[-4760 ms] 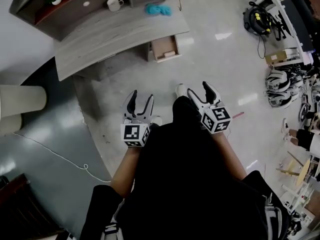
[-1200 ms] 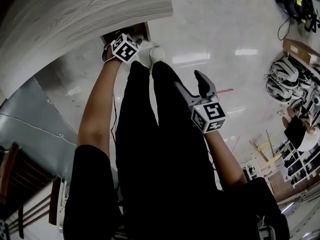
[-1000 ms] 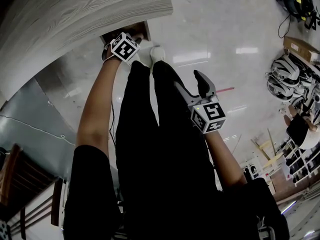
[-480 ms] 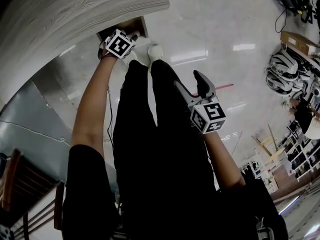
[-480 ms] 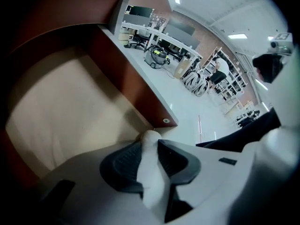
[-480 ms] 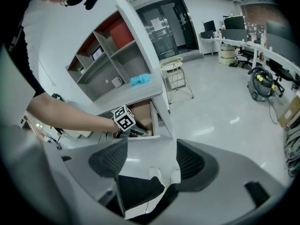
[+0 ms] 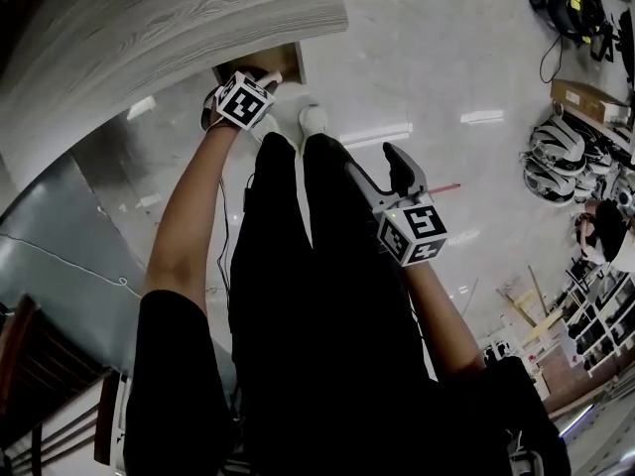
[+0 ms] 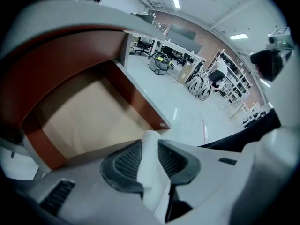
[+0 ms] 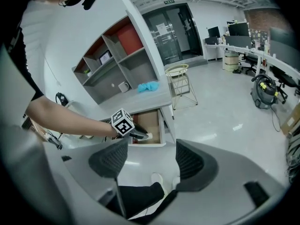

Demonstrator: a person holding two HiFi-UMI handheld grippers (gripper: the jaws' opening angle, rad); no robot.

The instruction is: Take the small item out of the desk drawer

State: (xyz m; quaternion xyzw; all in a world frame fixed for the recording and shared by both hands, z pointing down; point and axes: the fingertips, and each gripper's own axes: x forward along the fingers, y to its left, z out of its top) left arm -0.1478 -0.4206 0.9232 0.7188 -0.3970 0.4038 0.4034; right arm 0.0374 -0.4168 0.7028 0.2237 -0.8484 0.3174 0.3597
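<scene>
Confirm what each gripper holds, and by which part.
Left gripper pinches the small white item by its midsection, rounded end poking past the pads, over the drawer. Right gripper holds nothing.

— Any writing to read here?

— None that I can make out. The left marker cube (image 7: 244, 100), behind the left jaws, and the right marker cube (image 7: 414, 233), behind the right jaws, carry only black-and-white square patterns, with no letters or digits.

— And past the right jaws?

— Far ahead of them and high up, a green sign (image 9: 168, 2) sits over a glass door (image 9: 174, 32), too small to read. The pale sheets (image 9: 161, 28) on that door are just as illegible.
</scene>
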